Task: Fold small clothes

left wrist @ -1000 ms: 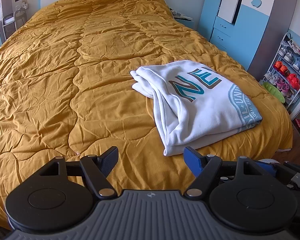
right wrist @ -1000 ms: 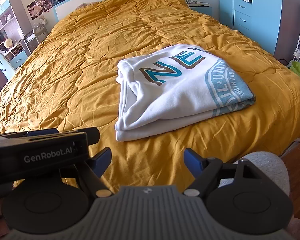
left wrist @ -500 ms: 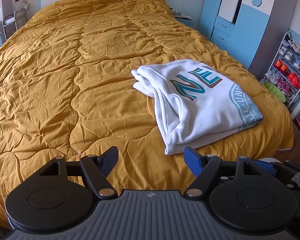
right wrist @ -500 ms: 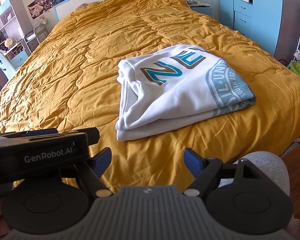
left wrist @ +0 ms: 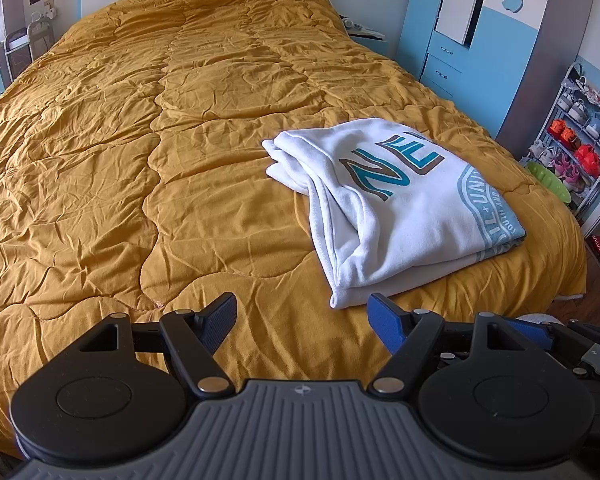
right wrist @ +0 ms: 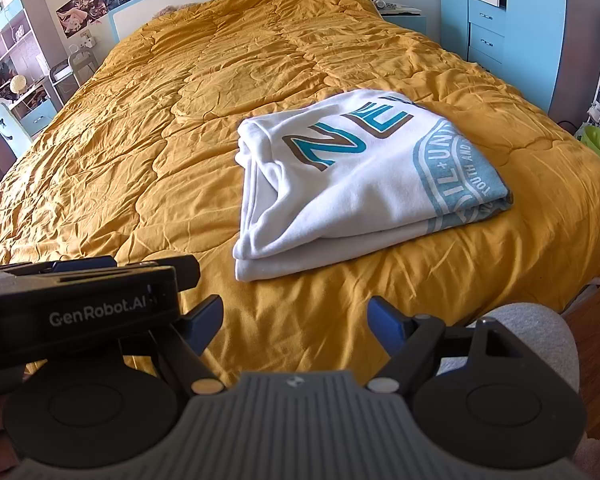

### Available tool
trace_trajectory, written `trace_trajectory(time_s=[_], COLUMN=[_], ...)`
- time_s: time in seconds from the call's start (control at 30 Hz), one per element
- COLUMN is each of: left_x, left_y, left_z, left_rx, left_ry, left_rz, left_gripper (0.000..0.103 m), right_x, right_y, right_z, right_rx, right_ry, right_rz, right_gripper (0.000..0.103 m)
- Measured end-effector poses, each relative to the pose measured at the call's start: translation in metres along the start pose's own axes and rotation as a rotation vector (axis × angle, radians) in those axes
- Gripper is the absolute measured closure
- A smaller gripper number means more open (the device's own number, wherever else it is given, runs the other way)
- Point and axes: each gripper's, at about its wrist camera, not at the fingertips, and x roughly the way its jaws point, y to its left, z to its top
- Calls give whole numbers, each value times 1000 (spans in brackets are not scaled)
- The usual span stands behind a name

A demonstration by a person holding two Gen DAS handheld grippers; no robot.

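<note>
1. The folded white fleece sweatshirt with teal and brown lettering (left wrist: pixel 404 208) lies on the mustard-yellow quilted bedspread (left wrist: pixel 140 140), near the bed's right edge, beyond and right of the left gripper (left wrist: pixel 302 314).
2. In the right wrist view it sits (right wrist: pixel 356 184) just beyond the right gripper (right wrist: pixel 294 320), apart from it.
3. Both grippers stand wide, holding nothing.
4. Soft, thick layers stack at the near edge (a round teal stamp print wraps the right fold).
5. Its long axis runs near-left to far-right.
</note>
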Motion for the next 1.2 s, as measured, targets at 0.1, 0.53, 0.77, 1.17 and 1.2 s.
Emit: trace_trajectory(time_s=[0.1, 0.53, 0.77, 1.17, 1.2], left_x=[0, 0, 2, 7, 7], left_y=[0, 1, 1, 3, 3], left_z=[0, -1, -2, -3, -3], left_rx=[0, 1, 3, 5, 4], left_ry=[1, 4, 8, 25, 24], left_rz=[0, 1, 2, 5, 5], left_gripper=[16, 16, 16, 16, 17], right_x=[0, 0, 1, 7, 8], right_y=[0, 1, 1, 1, 1], right_z=[0, 0, -1, 0, 0], right_rx=[0, -1, 0, -1, -1], right_ry=[1, 2, 6, 20, 20], right_rz=[0, 1, 1, 9, 10], right_gripper=[28, 28, 29, 33, 33])
